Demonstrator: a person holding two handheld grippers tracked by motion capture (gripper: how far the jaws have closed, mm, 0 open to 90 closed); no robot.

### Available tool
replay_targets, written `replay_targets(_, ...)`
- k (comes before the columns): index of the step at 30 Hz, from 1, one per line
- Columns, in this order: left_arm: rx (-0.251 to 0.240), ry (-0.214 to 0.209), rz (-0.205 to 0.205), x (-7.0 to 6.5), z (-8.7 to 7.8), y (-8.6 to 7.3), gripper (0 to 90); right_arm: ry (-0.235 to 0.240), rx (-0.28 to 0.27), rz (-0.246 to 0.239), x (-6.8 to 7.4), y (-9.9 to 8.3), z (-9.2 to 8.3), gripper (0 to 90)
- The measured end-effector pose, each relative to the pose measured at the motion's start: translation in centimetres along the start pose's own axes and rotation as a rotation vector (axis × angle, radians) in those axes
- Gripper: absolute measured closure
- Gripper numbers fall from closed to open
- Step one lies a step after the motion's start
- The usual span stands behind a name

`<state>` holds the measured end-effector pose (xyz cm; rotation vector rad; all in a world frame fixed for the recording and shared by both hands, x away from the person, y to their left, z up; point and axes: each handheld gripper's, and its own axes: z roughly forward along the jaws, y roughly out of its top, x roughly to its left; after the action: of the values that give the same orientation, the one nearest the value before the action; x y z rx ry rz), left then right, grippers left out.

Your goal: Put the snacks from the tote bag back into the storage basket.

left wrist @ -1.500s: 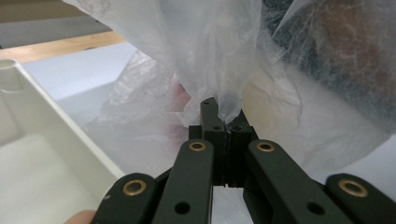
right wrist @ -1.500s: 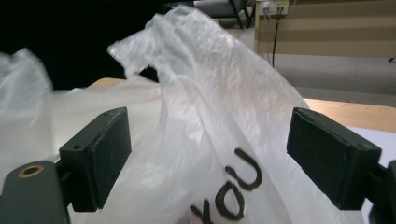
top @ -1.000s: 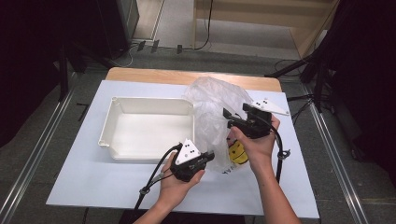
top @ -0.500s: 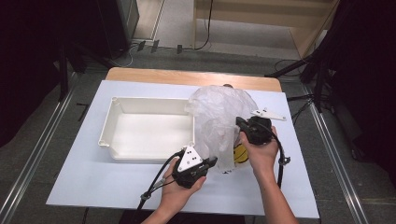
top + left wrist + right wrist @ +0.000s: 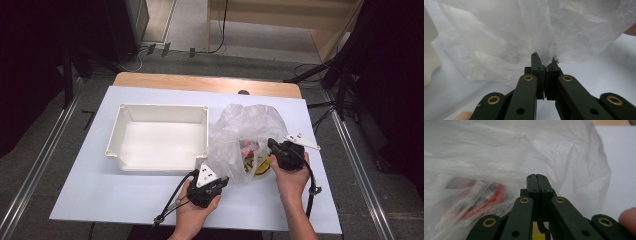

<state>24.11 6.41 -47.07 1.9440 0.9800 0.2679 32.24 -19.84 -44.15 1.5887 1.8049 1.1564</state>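
Both tools are clamped on the plastic bag (image 5: pixel 246 137), left tool (image 5: pixel 543 65) and right tool (image 5: pixel 537 178), bag sitting on the bench (image 5: pixel 100 195) beside the white tray (image 5: pixel 159 167). Snacks not unloaded yet.

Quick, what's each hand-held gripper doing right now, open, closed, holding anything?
Left hand-held gripper: closed, pinching the crinkled clear plastic bag.
Right hand-held gripper: closed on the same bag's film.

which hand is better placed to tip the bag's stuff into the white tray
Left, likely. The left tongs pinch the plastic bag on the side beside the white tray; the right tongs grip its far side.
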Motion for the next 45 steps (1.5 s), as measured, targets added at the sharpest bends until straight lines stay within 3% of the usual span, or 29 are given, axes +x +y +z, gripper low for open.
replay_targets(4, 0.024, 0.020, -0.012, 0.1, 0.2, 0.0, 89.8, -0.021, 0.038, 0.010, -0.4, -1.2, 0.6, 90.0)
replay_targets(7, 0.056, 0.026, -0.015, 0.2, 0.4, -0.1, 89.9, -0.061, 0.119, 0.011, -1.0, -2.7, 1.6, 90.0)
replay_targets(9, 0.070, 0.032, -0.009, 0.0, 0.5, -0.1, 90.0, -0.065, 0.165, 0.028, -1.4, -3.3, 2.1, 90.0)
replay_targets(12, 0.071, 0.036, 0.000, -0.1, 0.5, -0.2, 90.0, -0.046, 0.169, 0.044, -1.9, -3.3, 2.1, 90.0)
replay_targets(13, 0.067, 0.040, 0.008, -0.2, 0.6, -0.2, 90.0, -0.026, 0.147, 0.050, -2.0, -3.2, 1.7, 80.9)
replay_targets(15, 0.070, 0.046, 0.023, -0.3, 0.5, -0.3, 89.9, 0.000, 0.104, 0.050, -1.9, -3.0, 1.1, 70.9)
replay_targets(16, 0.070, 0.046, 0.023, -0.3, 0.5, -0.3, 89.9, 0.000, 0.104, 0.050, -1.9, -3.0, 1.1, 70.9)
replay_targets(17, 0.067, 0.051, 0.026, -0.4, 0.6, -0.3, 89.9, 0.016, 0.035, 0.040, -1.7, -2.6, 0.1, 61.3)
replay_targets(20, 0.067, 0.051, 0.025, -0.4, 0.6, -0.3, 89.8, 0.043, -0.026, 0.037, -1.4, -1.7, -1.2, 49.8)
replay_targets(29, 0.058, 0.051, 0.018, -0.4, 0.6, -0.4, 89.3, 0.097, -0.165, 0.010, -0.2, 1.9, -5.3, 28.4)
replay_targets(32, 0.055, 0.057, 0.021, -0.5, 0.6, -0.4, 89.0, 0.107, -0.210, -0.017, 0.8, 4.0, -6.7, 16.3)
replay_targets(37, 0.052, 0.056, 0.022, -0.5, 0.6, -0.4, 88.8, 0.122, -0.267, -0.053, 2.3, 6.0, -7.6, 13.2)
replay_targets(41, 0.050, 0.053, 0.021, -0.5, 0.6, -0.5, 88.7, 0.137, -0.281, -0.060, 3.0, 6.9, -7.4, 12.1)
replay_targets(43, 0.053, 0.055, 0.025, -0.5, 0.5, -0.5, 88.7, 0.147, -0.273, -0.067, 3.3, 7.6, -6.9, 12.6)
replay_targets(45, 0.054, 0.054, 0.028, -0.5, 0.5, -0.5, 88.6, 0.155, -0.194, -0.060, 3.3, 8.1, -4.8, 17.0)
